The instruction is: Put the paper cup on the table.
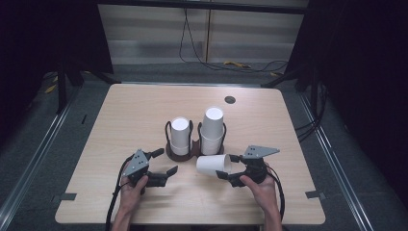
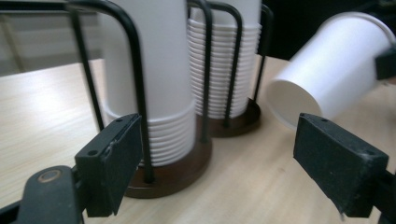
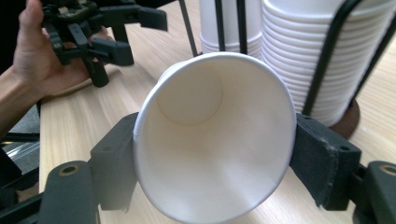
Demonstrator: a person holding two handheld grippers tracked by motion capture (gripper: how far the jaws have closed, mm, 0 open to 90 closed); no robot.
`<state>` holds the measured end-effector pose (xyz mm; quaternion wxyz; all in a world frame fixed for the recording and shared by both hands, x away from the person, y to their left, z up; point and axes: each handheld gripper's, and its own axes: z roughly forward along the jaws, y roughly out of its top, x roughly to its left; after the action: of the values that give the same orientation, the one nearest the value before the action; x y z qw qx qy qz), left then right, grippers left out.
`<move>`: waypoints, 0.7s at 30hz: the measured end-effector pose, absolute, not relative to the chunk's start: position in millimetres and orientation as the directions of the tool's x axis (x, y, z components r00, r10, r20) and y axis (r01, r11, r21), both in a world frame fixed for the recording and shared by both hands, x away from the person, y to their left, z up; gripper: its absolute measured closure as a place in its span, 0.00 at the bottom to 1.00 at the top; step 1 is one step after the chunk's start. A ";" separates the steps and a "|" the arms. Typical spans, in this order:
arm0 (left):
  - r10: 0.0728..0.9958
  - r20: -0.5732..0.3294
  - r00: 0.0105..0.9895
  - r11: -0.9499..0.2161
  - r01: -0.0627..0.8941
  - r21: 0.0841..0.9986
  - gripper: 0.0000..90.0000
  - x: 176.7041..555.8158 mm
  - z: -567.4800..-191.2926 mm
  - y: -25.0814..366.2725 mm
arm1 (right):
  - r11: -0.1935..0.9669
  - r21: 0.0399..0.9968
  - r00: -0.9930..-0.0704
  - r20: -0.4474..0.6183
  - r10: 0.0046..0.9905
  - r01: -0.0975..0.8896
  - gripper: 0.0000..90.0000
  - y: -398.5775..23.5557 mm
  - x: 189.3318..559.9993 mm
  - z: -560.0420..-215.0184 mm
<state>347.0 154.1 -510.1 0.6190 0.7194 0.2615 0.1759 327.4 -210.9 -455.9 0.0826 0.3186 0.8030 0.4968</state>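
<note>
Right gripper point(image 1: 230, 169) sat just in front of the cup holder point(image 1: 196, 148), its pads pressed on the sides of a single paper cup point(image 1: 214, 164). Cup was lying sideways, clear of the bench point(image 1: 120, 115), mouth facing back toward the person, base pointing left. Left gripper point(image 1: 163, 162) was also in front of the holder, to its left, spread wide with nothing between the pads, aimed at the holder base and the loose cup. Behind them, the holder carried two upside-down stacks inside black wire loops: left stack point(image 1: 180, 136) shorter, right stack point(image 1: 212, 129) taller. My read: one cup was already pulled off and in hand, so the separation step looked done. What was left seemed to be either passing it to the left gripper or setting it down on the bench; nothing had been placed yet. Beyond the holder, bench was bare except for a small dark disc point(image 1: 230, 99) near the far edge.
</note>
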 end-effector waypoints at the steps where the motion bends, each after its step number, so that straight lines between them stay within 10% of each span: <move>1: 0.604 -0.063 0.794 -0.097 0.151 0.984 0.18 345.9 -510.2 153.8 | 0.310 0.846 -0.779 0.179 0.601 0.434 0.26 -211.6 326.7 -455.2; 21: 0.751 0.016 0.661 -0.085 0.073 0.994 0.17 331.4 -511.5 151.6 | 0.416 0.739 -0.699 0.103 0.707 0.530 0.26 -230.7 334.2 -422.3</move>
<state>331.4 151.6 -511.5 0.6050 0.6814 0.3023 0.2798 334.2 -230.7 -422.3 0.1130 0.3709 0.8338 0.3931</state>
